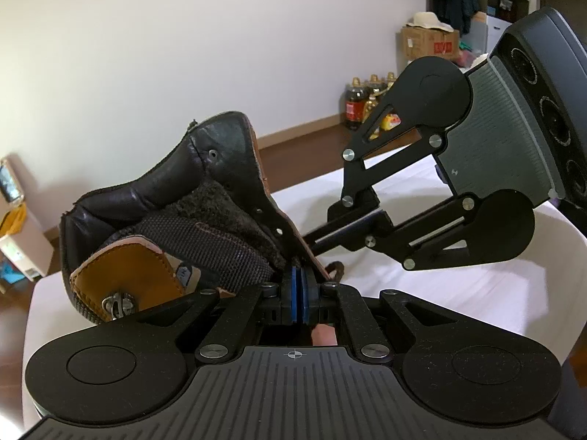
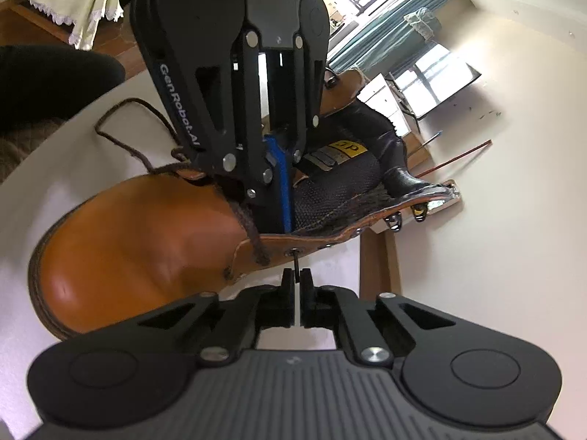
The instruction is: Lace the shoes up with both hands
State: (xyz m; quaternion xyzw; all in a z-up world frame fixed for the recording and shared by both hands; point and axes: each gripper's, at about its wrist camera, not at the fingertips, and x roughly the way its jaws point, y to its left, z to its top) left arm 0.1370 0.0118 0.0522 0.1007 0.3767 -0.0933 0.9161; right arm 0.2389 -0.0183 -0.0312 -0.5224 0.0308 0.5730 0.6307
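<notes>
A tan leather boot (image 2: 139, 227) with a dark lining lies on a white table (image 2: 33, 168); its open collar and tongue (image 1: 205, 234) fill the left wrist view. My left gripper (image 1: 299, 286) is shut on the boot's eyelet flap (image 1: 282, 220), and it also shows in the right wrist view (image 2: 279, 183). My right gripper (image 2: 296, 279) is shut on the thin black tip of the brown lace (image 2: 295, 262), which pokes out of an eyelet (image 2: 293, 251). It also shows in the left wrist view (image 1: 352, 220) beside the flap. The lace (image 2: 146, 157) trails loose over the table.
Metal lace hooks (image 2: 396, 222) line the upper flap. The white table's far edge (image 1: 367, 165) meets a wooden floor. Oil bottles (image 1: 367, 99) and a cardboard box (image 1: 425, 42) stand by the far wall. A dark-clothed person (image 2: 47, 80) sits at the table's edge.
</notes>
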